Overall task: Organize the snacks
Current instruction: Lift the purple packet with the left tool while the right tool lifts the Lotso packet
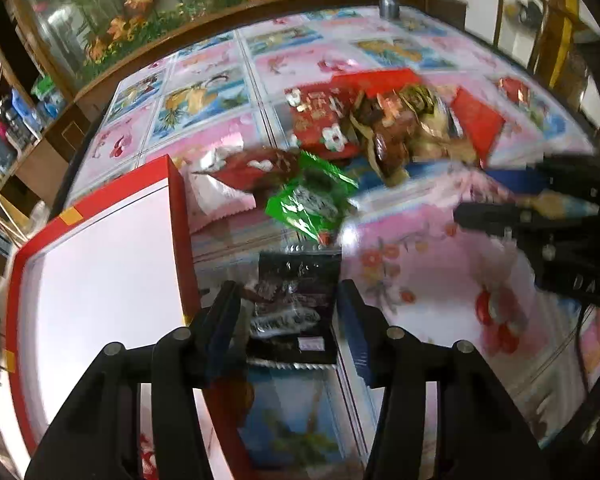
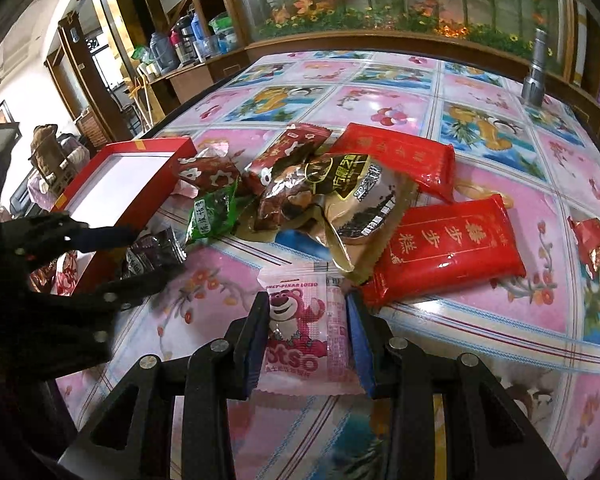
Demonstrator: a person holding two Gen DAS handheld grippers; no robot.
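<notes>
Floral cartoon-print oilcloth (image 2: pixel 480 340) covers the table, where loose snacks lie heaped beside an open red box (image 1: pixel 100 272) with a bare white floor. The left gripper (image 1: pixel 290 312) straddles a dark packet (image 1: pixel 292 300) just beside the box wall, though blur hides whether its pads press; the right gripper (image 2: pixel 308 344) is clamped on a pink packet (image 2: pixel 304 328) reading "lotso" and "PIXAR LOTSO". Slick film could slide from either hold, or the dark packet could catch the box rim; two red bars (image 2: pixel 448 252) carry gold Chinese characters.
</notes>
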